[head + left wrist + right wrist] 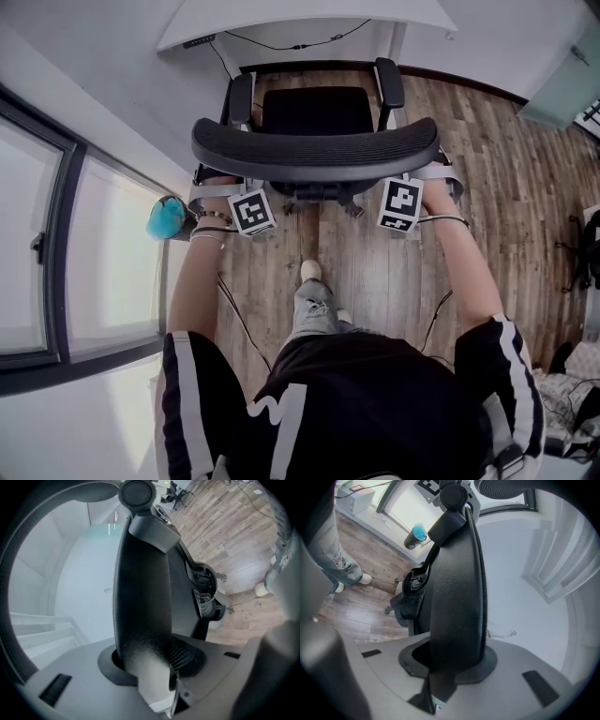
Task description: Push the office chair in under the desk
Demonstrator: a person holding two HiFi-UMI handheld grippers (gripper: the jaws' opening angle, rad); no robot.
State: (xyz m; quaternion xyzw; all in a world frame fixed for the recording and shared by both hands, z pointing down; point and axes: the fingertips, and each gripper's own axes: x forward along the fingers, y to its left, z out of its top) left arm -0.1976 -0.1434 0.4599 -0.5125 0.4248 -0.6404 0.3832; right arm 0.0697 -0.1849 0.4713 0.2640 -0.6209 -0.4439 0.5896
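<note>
Both tongs are clamped on the office chair (316, 111) here, no empty jaws. The left gripper (217, 183) has its jaws closed narrow around the left end of the black mesh backrest (314, 148), and the right gripper (433, 178) does the same at the right end. In the gripper views the padded rim runs straight up between each pair of jaws, pads pressing on both sides (pretty snug fit on both).

The chair stands on the wood floor (487, 187) directly in front of the person, facing the white desk (300, 19) at the top of the head view. The seat shows in full, out in front of the desk, so it's not tucked under. The tips of the two armrests (389, 80) come close to the desk's front edge. Can't tell whether they touch it.

Off to the left there's a big window (37, 244) with a teal bottle (167, 217) beside it, just past the left wrist. One shoe (310, 271) is planted on the floor behind the chair, between the two arms.
</note>
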